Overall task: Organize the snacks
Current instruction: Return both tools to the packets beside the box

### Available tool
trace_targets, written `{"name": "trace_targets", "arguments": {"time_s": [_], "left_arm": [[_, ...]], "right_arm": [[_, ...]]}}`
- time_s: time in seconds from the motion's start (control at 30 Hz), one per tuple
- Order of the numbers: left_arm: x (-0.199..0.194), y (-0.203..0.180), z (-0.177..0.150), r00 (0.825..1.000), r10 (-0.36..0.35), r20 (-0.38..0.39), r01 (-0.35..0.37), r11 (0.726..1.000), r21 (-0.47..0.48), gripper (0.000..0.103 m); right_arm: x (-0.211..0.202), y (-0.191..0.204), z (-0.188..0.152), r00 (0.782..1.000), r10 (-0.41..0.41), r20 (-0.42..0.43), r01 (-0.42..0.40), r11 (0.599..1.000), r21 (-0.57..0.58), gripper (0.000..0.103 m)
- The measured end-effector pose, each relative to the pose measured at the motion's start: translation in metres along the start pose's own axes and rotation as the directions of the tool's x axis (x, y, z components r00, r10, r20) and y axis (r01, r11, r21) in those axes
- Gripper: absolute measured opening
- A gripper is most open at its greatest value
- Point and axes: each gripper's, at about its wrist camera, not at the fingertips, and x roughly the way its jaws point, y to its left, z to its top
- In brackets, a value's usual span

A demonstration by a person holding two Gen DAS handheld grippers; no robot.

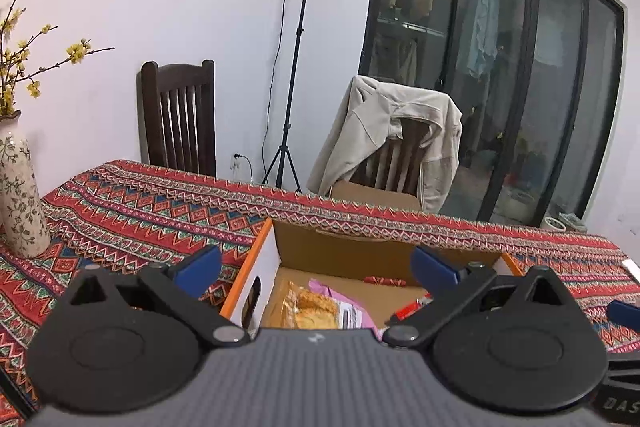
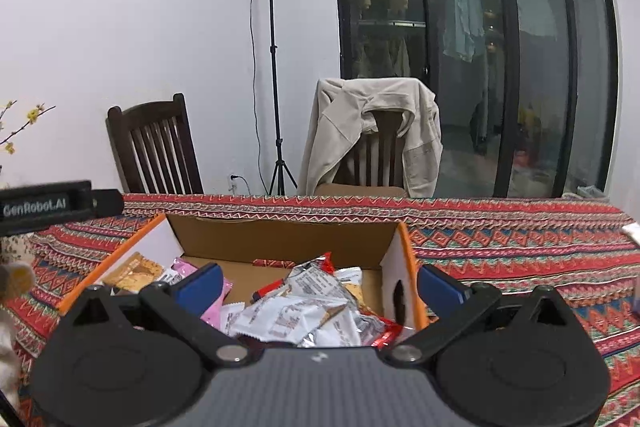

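Table: patterned tablecloth (image 2: 520, 239), cardboard box (image 2: 280, 235) near its far edge.
Right gripper (image 2: 320, 285): jaws apart, empty, snack packets (image 2: 304, 311) directly ahead, nearer.
Left gripper (image 1: 316, 267): spread, empty, over the box.

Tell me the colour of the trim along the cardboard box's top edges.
Orange, on the box's side walls; the right wrist view shows it best.

Both grippers are held low and level, pointing forward, side by side. The left gripper (image 1: 316, 269) has its blue-padded fingers (image 1: 200, 269) spread wide, with nothing between them. The right gripper (image 2: 320, 287) is spread just as wide, its fingers (image 2: 442, 287) empty too. Part of the left gripper's body shows at the far left of the right wrist view, slightly ahead.
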Motion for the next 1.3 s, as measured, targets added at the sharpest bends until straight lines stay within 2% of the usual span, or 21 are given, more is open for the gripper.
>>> {"name": "trace_targets", "arguments": {"time_s": [0.3, 0.43, 0.57, 0.8, 1.0, 1.13, 1.23, 1.3], "left_arm": [[-0.017, -0.001, -0.021, 0.995, -0.009, -0.097, 0.014, 0.999, 0.047, 0.103], [-0.021, -0.002, -0.035, 0.987, 0.002, -0.162, 0.009, 0.998, 0.070, 0.103], [-0.023, -0.005, -0.055, 0.975, 0.044, -0.220, -0.021, 0.994, 0.108, 0.103], [-0.022, -0.007, -0.085, 0.943, 0.075, -0.325, -0.041, 0.993, 0.109, 0.103], [-0.008, -0.013, -0.106, 0.901, 0.104, -0.421, -0.067, 0.992, 0.103, 0.103], [-0.001, -0.019, -0.117, 0.883, 0.132, -0.450, -0.100, 0.991, 0.093, 0.103], [0.002, -0.023, -0.119, 0.883, 0.147, -0.446, -0.121, 0.989, 0.086, 0.103], [0.007, -0.024, -0.122, 0.870, 0.180, -0.459, -0.148, 0.983, 0.105, 0.103]], "right_arm": [[-0.035, -0.019, -0.025, 0.999, -0.013, -0.050, 0.010, 0.999, -0.045, 0.103], [-0.040, -0.026, -0.045, 0.996, -0.036, -0.084, 0.029, 0.996, -0.090, 0.103], [-0.035, -0.036, -0.068, 0.990, -0.060, -0.130, 0.047, 0.994, -0.103, 0.103], [-0.027, -0.056, -0.094, 0.984, -0.024, -0.176, 0.025, 1.000, 0.003, 0.103], [-0.027, -0.062, -0.097, 0.984, -0.025, -0.179, 0.032, 0.999, 0.035, 0.103], [-0.029, -0.064, -0.097, 0.983, -0.027, -0.182, 0.035, 0.998, 0.043, 0.103], [-0.025, -0.063, -0.099, 0.977, -0.040, -0.209, 0.048, 0.998, 0.032, 0.103], [-0.024, -0.063, -0.100, 0.975, -0.045, -0.219, 0.053, 0.998, 0.029, 0.103]]}}
